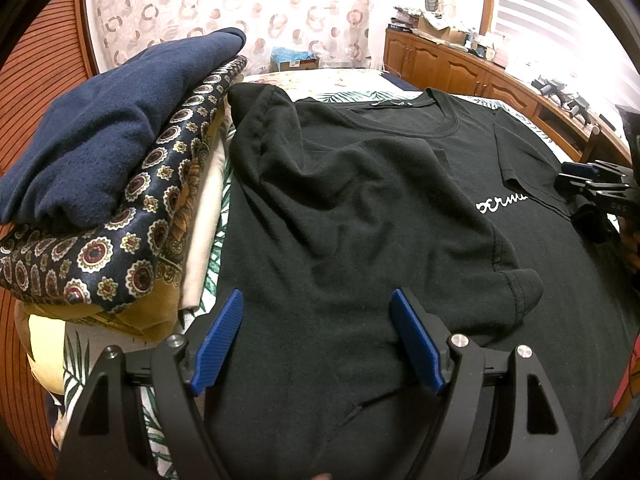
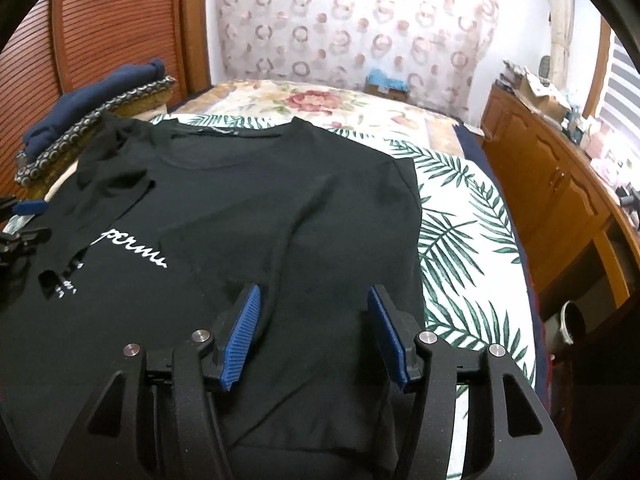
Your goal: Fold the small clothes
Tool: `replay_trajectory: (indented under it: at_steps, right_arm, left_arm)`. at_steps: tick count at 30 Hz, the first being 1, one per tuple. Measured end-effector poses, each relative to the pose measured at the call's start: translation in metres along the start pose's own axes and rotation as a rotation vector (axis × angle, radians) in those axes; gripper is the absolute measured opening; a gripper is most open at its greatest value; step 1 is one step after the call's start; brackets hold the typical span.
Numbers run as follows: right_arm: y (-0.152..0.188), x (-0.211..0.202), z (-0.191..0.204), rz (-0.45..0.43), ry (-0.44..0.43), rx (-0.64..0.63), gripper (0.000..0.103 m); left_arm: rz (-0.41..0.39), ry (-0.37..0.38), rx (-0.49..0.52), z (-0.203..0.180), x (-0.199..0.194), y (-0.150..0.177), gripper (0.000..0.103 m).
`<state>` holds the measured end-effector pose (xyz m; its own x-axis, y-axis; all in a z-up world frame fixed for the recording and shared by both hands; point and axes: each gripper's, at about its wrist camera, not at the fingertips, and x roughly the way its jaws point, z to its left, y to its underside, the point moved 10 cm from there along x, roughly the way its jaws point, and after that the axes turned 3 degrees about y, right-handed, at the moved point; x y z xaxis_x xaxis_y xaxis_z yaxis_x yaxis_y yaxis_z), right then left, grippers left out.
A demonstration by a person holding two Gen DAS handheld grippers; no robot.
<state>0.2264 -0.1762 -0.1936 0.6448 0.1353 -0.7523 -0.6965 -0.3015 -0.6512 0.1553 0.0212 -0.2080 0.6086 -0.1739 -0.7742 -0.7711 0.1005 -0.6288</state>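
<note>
A black T-shirt (image 1: 360,200) with white script lettering (image 1: 502,204) lies flat on the bed, collar at the far end. Its left side and sleeve are folded in over the chest, and the right sleeve is folded in too. My left gripper (image 1: 316,300) hangs open just above the shirt's near left part, with nothing between its blue pads (image 1: 218,344). My right gripper (image 2: 314,292) is open over the shirt (image 2: 260,208) near its folded right edge, holding nothing. In the left wrist view it (image 1: 592,184) shows at the right edge. The left gripper (image 2: 28,216) shows at the left edge of the right wrist view.
A stack of folded clothes, navy fleece (image 1: 100,128) over a patterned cloth (image 1: 132,240), sits left of the shirt. The leaf-print sheet (image 2: 460,220) lies bare on the right. A wooden cabinet (image 2: 560,184) runs along the bed's right side and a louvred door (image 2: 100,20) stands far left.
</note>
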Motion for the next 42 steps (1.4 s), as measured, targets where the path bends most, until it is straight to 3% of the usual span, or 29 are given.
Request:
replay_trajectory:
  at_steps: [3,8,16,18,23,28,34,40,42]
  right_arm:
    - [0.004,0.005,0.002,0.019,-0.019,0.008,0.057]
    - [0.007,0.009,0.003,0.038,-0.031,0.011,0.059]
    - [0.007,0.01,0.004,0.04,-0.026,0.008,0.063]
    - [0.007,0.01,0.003,0.04,-0.025,0.01,0.063]
    - [0.007,0.01,0.003,0.038,-0.018,0.008,0.064]
    - [0.008,0.01,0.003,0.038,-0.018,0.008,0.065]
    - [0.008,0.01,0.003,0.038,-0.017,0.007,0.065]
    - [0.008,0.01,0.003,0.038,-0.017,0.007,0.065]
    - [0.008,0.011,0.003,0.037,-0.016,0.007,0.065]
  left_arm:
    - [0.017,0.002,-0.003,0.0,-0.001,-0.002,0.077]
    - [-0.029,0.024,0.022,-0.007,-0.017,-0.021,0.077]
    - [-0.087,0.037,0.062,-0.008,-0.026,-0.088,0.077]
    - [-0.088,0.032,0.054,-0.002,-0.02,-0.104,0.07]
    - [-0.048,0.011,0.031,0.015,0.004,-0.125,0.061]
    - [0.011,-0.07,0.043,0.03,0.033,-0.133,0.061]
    - [0.061,-0.116,0.094,0.033,0.054,-0.133,0.06]
    - [0.091,-0.179,0.17,0.033,0.065,-0.135,0.035]
    - [0.097,-0.191,0.179,0.037,0.068,-0.136,0.012]
